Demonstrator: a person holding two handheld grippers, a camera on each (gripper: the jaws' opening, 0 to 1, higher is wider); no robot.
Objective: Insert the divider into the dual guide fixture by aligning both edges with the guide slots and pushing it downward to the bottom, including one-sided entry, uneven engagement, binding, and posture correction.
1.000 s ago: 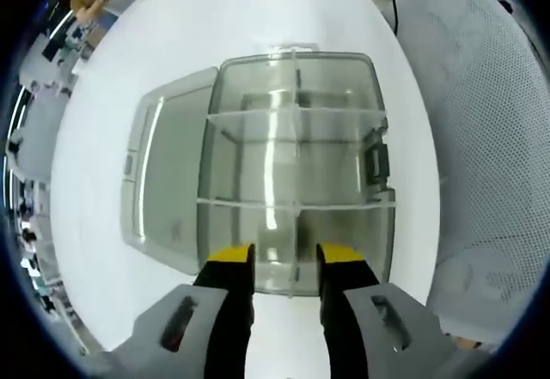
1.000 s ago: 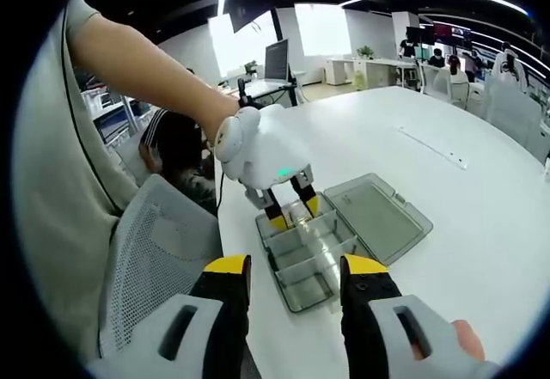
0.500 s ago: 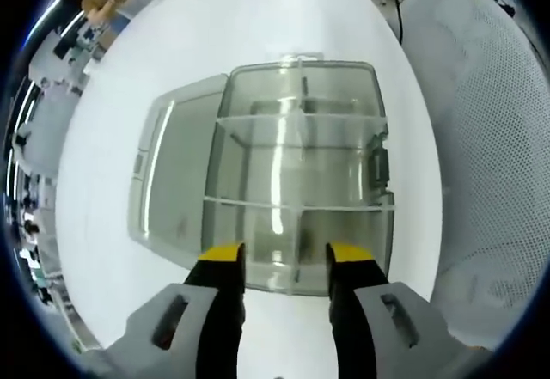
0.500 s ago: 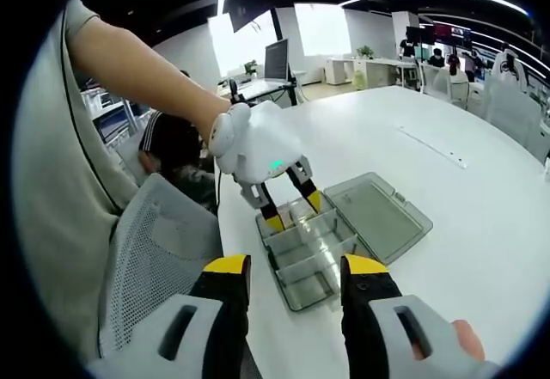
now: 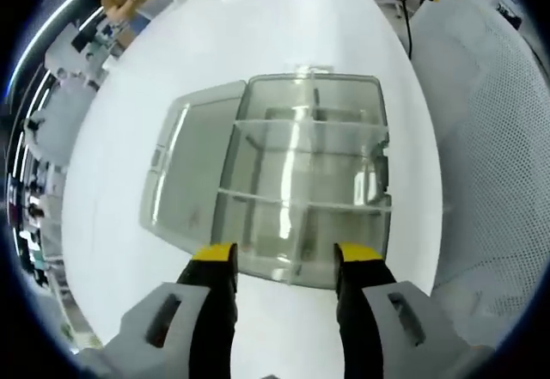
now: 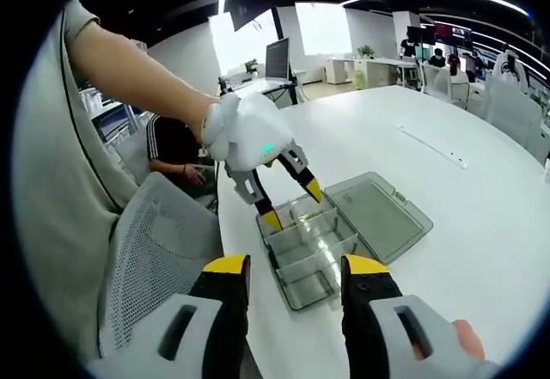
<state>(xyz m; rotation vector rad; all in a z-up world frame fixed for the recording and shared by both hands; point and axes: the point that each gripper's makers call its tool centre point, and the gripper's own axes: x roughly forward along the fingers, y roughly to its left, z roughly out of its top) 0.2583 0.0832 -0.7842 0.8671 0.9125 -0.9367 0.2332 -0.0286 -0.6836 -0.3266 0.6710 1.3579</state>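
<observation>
Left gripper view: my left gripper (image 5: 284, 259) hovers wide open above the compartment box (image 5: 301, 190). Right gripper (image 6: 288, 272) gapes empty. Any unevenly seated divider (image 5: 296, 203) could bind.

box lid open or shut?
Open. The lid lies flat on the white table beside the clear compartment box, whose dividers are exposed from above.

Bright office, white table (image 6: 481, 224)

Both views are evenly and brightly lit from overhead. Glare streaks are seen on the clear fixture (image 5: 301, 186), and the white table (image 6: 481, 224) is nearly washed out. Strong fisheye bending is noted from 9 to 12 o'clock. Shadows are faint.
</observation>
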